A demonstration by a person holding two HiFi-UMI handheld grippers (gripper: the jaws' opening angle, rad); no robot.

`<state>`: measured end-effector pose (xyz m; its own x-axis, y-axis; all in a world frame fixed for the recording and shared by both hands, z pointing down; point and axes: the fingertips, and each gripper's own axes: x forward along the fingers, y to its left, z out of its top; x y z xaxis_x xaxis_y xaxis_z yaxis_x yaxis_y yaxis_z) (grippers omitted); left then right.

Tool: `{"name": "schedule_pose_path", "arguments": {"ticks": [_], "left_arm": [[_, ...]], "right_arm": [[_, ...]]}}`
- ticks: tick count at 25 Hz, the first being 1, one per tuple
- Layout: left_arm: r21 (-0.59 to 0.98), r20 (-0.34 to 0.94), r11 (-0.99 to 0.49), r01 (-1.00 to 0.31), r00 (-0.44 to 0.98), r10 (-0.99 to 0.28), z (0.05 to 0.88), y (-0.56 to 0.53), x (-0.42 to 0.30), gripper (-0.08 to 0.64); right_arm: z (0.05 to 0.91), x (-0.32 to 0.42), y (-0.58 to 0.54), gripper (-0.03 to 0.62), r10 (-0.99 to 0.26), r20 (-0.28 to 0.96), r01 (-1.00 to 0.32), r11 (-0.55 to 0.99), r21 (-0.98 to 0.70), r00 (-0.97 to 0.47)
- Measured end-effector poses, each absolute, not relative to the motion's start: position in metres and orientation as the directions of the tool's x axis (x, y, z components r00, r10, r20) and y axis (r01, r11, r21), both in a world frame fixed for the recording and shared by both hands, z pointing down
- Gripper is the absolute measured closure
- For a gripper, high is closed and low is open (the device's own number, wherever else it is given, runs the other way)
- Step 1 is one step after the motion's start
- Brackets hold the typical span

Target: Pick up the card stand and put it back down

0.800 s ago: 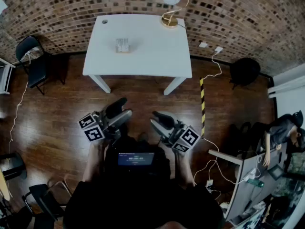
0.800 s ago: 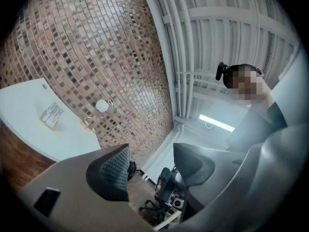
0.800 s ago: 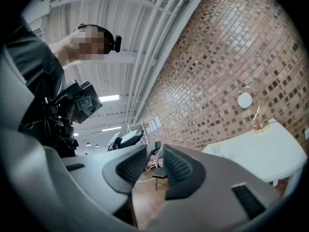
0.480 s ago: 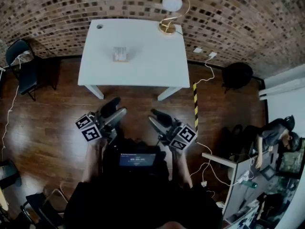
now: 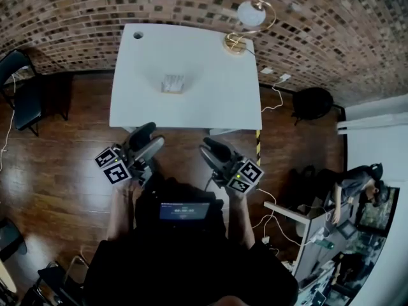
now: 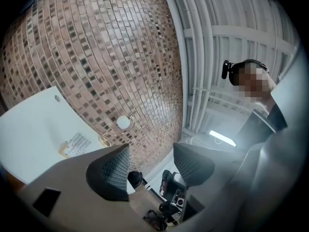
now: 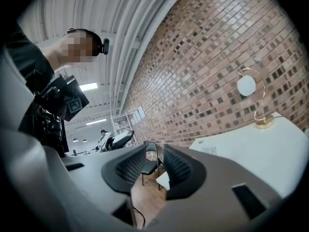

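The card stand [image 5: 173,83], a small wooden base with a clear upright holder, stands near the middle of the white table [image 5: 210,101]. Both grippers hover over the wooden floor just short of the table's front edge, well away from the stand. My left gripper [image 5: 148,139] is open with a wide gap and nothing in it [image 6: 150,153]; its view shows the stand [image 6: 75,143] far off at the left. My right gripper [image 5: 210,150] has its jaws a narrow gap apart, empty [image 7: 155,161], with the stand [image 7: 208,150] small to their right.
A gold lamp with a white globe [image 5: 245,24] stands at the table's back right corner, and a cable hole [image 5: 138,35] at the back left. A black chair [image 5: 25,88] is left of the table. A yellow-black strip [image 5: 257,146], cables and a dark round seat [image 5: 312,102] lie to the right.
The table has come closer and larger in the head view. Both grippers now sit near its front edge, their jaws as before.
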<state>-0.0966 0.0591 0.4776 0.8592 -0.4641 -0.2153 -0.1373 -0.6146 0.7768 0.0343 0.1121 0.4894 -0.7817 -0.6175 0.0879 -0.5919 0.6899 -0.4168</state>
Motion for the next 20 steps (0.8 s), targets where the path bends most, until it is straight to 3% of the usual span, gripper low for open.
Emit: {"name": "schedule_pose_path", "arguments": {"ticks": [10, 20], "left_arm": [[0.818, -0.195, -0.559, -0.135, 0.849, -0.492, 0.497, 0.012, -0.132, 0.290], [0.821, -0.147, -0.525, -0.224, 0.805, -0.574, 0.504, -0.027, -0.126, 0.290]], "right_arm": [[0.507, 0.017, 0.066, 0.472, -0.625, 0.137, -0.613, 0.657, -0.440, -0.768], [0.548, 0.039, 0.014, 0.451, -0.559, 0.153, -0.558, 0.685, -0.469, -0.815]]}}
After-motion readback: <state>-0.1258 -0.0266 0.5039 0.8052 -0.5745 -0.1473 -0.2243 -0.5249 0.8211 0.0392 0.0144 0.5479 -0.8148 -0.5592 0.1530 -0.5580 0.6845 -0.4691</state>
